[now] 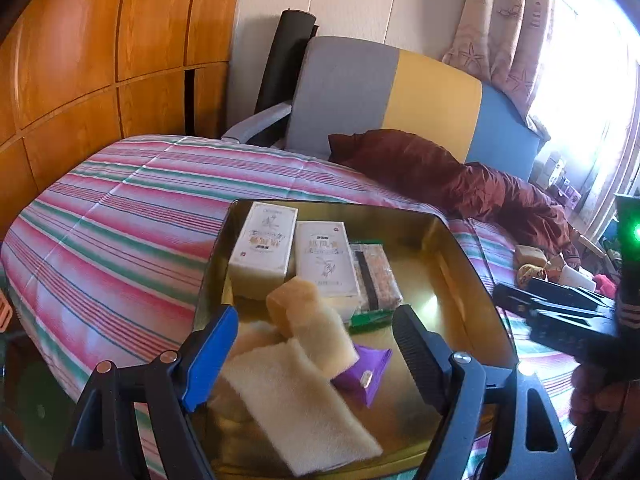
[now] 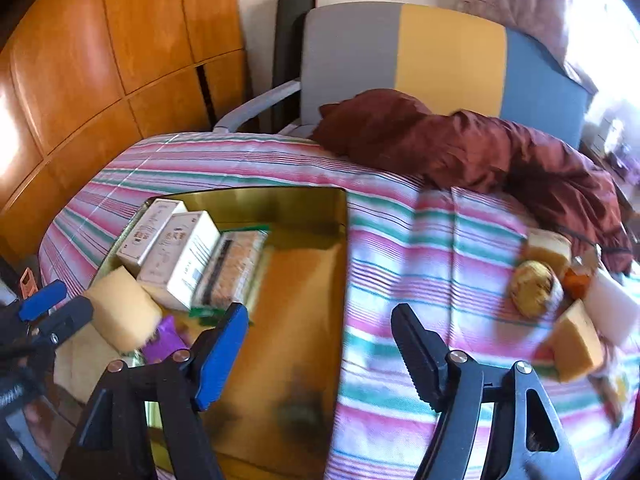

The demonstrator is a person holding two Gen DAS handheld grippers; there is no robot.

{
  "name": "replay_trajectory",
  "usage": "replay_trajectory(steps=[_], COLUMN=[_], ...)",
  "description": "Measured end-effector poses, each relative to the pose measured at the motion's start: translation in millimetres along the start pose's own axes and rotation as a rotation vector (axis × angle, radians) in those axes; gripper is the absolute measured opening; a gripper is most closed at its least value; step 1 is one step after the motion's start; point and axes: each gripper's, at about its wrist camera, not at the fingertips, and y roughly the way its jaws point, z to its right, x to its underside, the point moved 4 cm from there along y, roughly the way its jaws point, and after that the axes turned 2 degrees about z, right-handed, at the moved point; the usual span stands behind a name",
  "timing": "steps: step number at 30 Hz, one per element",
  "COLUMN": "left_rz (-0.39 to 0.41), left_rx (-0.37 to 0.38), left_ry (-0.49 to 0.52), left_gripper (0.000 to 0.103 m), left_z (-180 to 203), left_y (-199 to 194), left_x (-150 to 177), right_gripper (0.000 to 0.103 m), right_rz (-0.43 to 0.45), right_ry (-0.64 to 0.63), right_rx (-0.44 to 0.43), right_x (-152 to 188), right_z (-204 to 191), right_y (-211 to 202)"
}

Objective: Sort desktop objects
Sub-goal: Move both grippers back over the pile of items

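A gold tray (image 1: 472, 264) lies on the striped bed cover. It holds two white boxes (image 1: 264, 248), a green-edged snack pack (image 1: 378, 276), a yellow sponge block (image 1: 304, 312), a flat cream pad (image 1: 296, 400) and a purple packet (image 1: 362, 372). My left gripper (image 1: 316, 344) stands open over the tray's near end. The sponge block and pad lie between its fingers, untouched by the pads. My right gripper (image 2: 320, 352) is open and empty, straddling the right rim of the tray (image 2: 304, 280) and the cover. Loose sponges (image 2: 576, 340) and a round yellow item (image 2: 534, 288) lie further right.
A dark red garment (image 2: 460, 148) is heaped at the back of the bed, before a grey, yellow and blue headboard (image 2: 448, 52). Wooden cupboards (image 1: 100, 60) line the left. A white block (image 2: 612, 308) sits among the loose items. A hand (image 1: 600, 392) holds the right gripper.
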Motion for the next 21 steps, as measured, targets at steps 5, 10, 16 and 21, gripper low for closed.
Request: replay_trajectory(steps=[5,10,16,21], left_rz=[-0.025,-0.02,-0.014,-0.037], left_rx=[-0.017,0.056,0.133,0.183], left_ry=[0.004,-0.026,-0.005,0.036], left_gripper=[0.08,0.08,0.08,0.08], left_z=[-6,-4,20,47], left_y=[-2,-8,-10,-7], left_x=[11,7,-2,-5], right_gripper=[0.08,0.083,0.085,0.085], right_rz=[0.013,0.011,-0.009,-0.017], right_ry=[0.033,0.072,0.171,0.261], right_rx=[0.027,0.062,0.123,0.156], right_x=[17,34,58,72], right_z=[26,58,114,157], right_y=[-20,-35,-50,-63])
